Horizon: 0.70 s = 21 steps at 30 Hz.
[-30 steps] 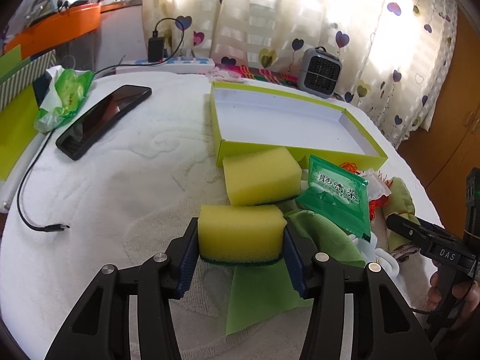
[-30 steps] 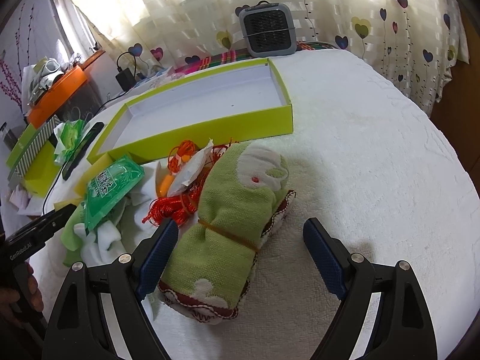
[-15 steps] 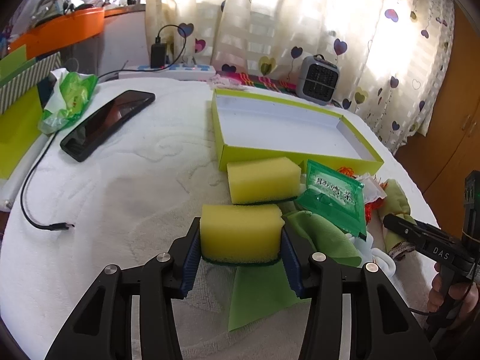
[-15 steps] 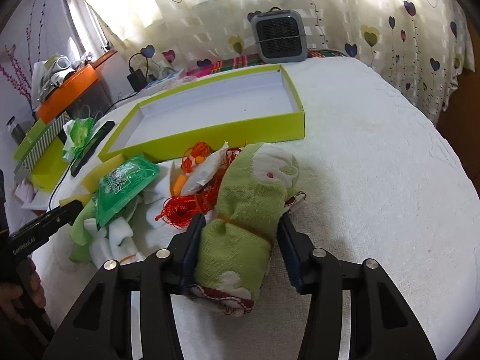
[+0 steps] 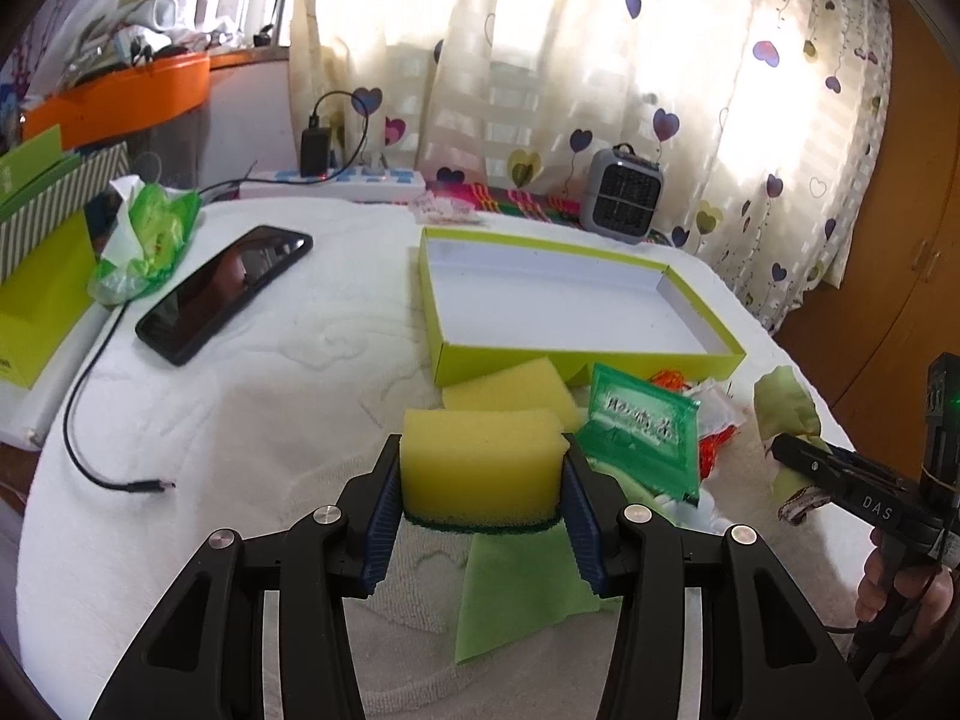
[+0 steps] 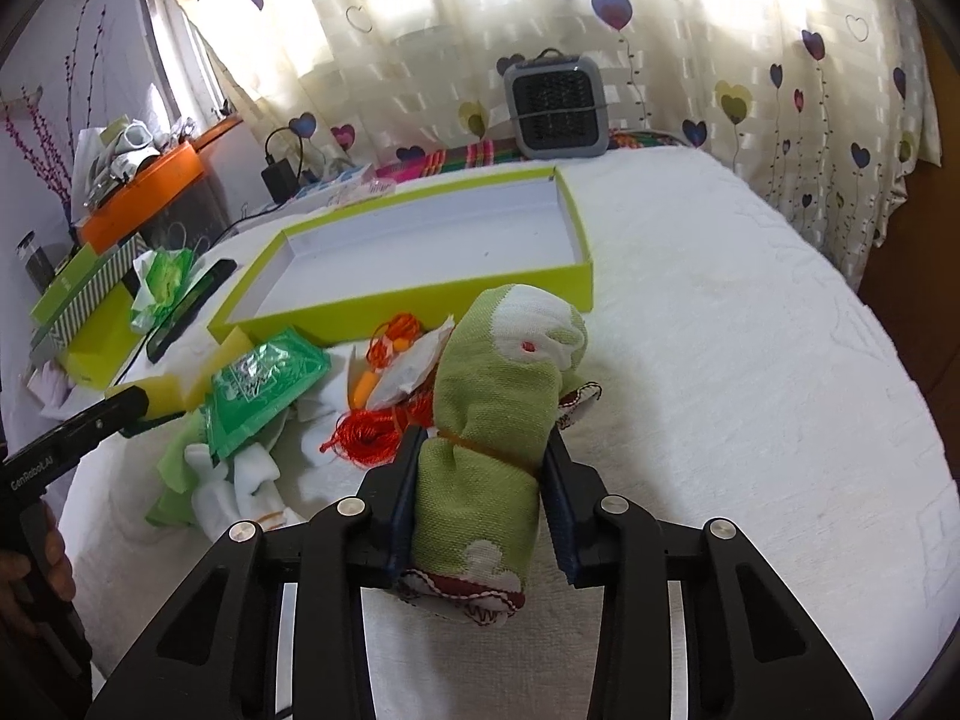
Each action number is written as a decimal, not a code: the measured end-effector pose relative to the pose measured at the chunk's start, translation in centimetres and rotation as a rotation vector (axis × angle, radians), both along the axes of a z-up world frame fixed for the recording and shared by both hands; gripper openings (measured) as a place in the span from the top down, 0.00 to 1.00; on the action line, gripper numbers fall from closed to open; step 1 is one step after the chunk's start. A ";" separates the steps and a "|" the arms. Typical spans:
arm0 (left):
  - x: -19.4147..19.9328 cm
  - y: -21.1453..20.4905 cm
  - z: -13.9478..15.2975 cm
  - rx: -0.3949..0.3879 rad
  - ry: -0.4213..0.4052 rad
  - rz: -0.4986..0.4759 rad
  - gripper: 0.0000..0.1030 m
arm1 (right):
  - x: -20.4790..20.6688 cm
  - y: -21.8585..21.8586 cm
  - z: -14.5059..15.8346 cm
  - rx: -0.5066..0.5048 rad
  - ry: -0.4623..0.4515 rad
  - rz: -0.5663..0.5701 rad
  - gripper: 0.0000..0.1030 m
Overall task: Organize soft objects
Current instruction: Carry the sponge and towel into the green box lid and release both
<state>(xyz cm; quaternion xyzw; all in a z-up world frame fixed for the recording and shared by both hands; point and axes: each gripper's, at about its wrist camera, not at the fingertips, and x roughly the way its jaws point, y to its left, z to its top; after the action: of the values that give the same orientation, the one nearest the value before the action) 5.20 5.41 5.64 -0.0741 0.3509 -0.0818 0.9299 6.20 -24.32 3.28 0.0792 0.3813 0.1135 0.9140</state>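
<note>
We have both tools loaded over the white towel-covered table (image 6: 750,360). Our left gripper (image 5: 483,501) is clamped on a yellow foam sponge with a dark green scouring base (image 5: 480,462), its blue pads pressed into the sponge's two sides, a little above the cloth near the table's front edge. Our right gripper (image 6: 480,510) has its jaws closing on a rolled green knitted towel bound with a thin rubber band (image 6: 498,408), the pads already against the roll, which seems to rest on the table toward the right of the pile. The open lime-green cardboard box with a white inside (image 6: 420,240) sits empty toward the back edge. To do this step well, we judge that each piece should be raised clear of the loose pile before we carry it over the box's front wall, and we should squeeze only enough to hold, since foam and cloth both give. A second yellow sponge (image 5: 510,390) lies against the box's front wall, beside a green foil packet (image 5: 642,432). What lies under that packet is hard to read: orange string (image 6: 366,438), white cloth and green fabric overlap, and the towel's near end is hidden between our fingers.
</note>
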 end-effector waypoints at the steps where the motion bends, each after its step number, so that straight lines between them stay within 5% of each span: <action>1: 0.1 0.0 0.2 -0.001 -0.004 0.001 0.55 | 0.0 -0.1 0.3 0.000 -0.007 -0.002 0.63; 21: 8.2 -0.2 3.1 0.016 -0.039 -0.052 0.54 | 5.8 0.1 2.9 -0.052 -0.032 0.036 0.63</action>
<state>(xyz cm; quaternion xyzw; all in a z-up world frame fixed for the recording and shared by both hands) 13.45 5.25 8.74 -0.0558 0.3353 -0.1046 0.9346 12.00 -24.24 6.15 0.0467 0.3706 0.1211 0.9197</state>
